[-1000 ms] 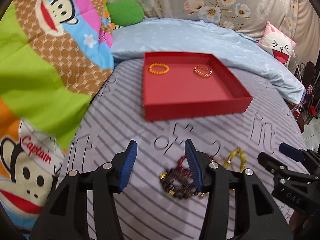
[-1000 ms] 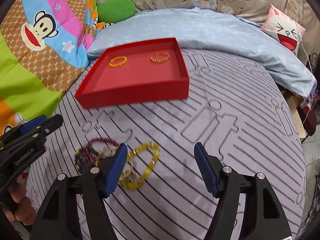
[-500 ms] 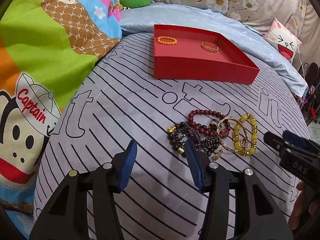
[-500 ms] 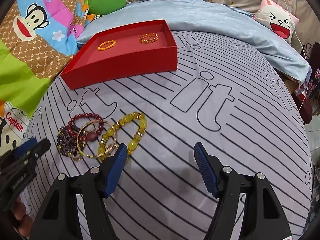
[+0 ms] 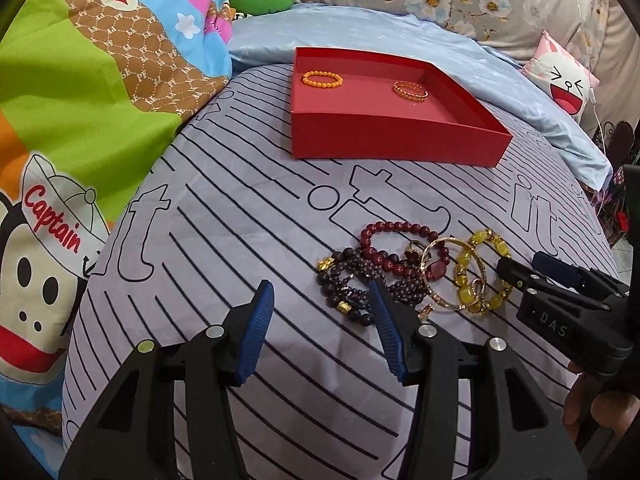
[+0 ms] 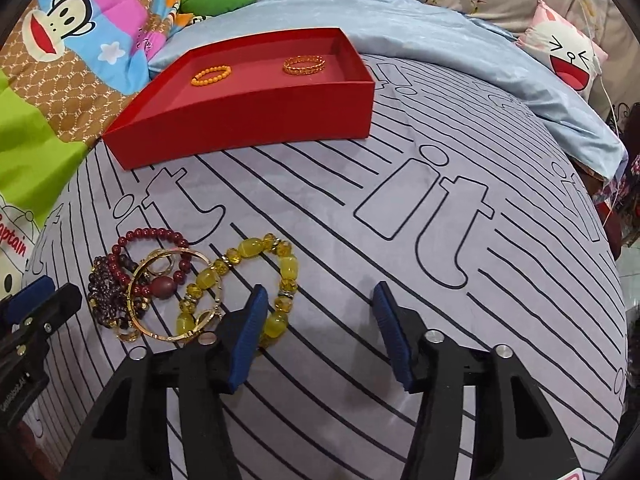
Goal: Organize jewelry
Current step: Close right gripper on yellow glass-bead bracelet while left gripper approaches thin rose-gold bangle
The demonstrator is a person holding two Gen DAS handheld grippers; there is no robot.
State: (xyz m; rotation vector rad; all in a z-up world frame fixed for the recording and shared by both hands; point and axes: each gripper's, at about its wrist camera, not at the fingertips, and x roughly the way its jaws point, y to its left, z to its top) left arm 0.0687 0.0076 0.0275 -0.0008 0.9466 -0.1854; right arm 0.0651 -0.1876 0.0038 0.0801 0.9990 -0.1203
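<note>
Item: loose jewelry pile (image 5: 416, 272), lying on the striped grey bedcover (image 5: 224, 216), near side, well apart from the box. Contents: yellow bead bracelet (image 6: 248, 280) at the right edge of the pile; gold bangle (image 6: 168, 296) overlapping it; dark red bead bracelet (image 6: 152, 248); dark purple bead strand (image 5: 352, 284) at the left edge.

Destination: red box (image 5: 392, 128), far centre. It holds 2 pieces already: orange bead bracelet (image 5: 322, 79) far left, gold chain bracelet (image 5: 410, 90) far right.

Tools: left gripper (image 5: 322, 320), jaws about half open, nothing between them; its right finger overlaps the purple strand in view. Right gripper (image 6: 320, 320), jaws closing, bare cover between them; its left finger sits against the yellow bracelet, which lies outside the gap.

Step, as judged: approach to the pile, 2 of 6 pieces stowed, no pick made yet.

Next move calls for: shifting the right gripper left so the yellow bracelet lies inside the gap, then pinching 1 strand without snagging the bangle.
</note>
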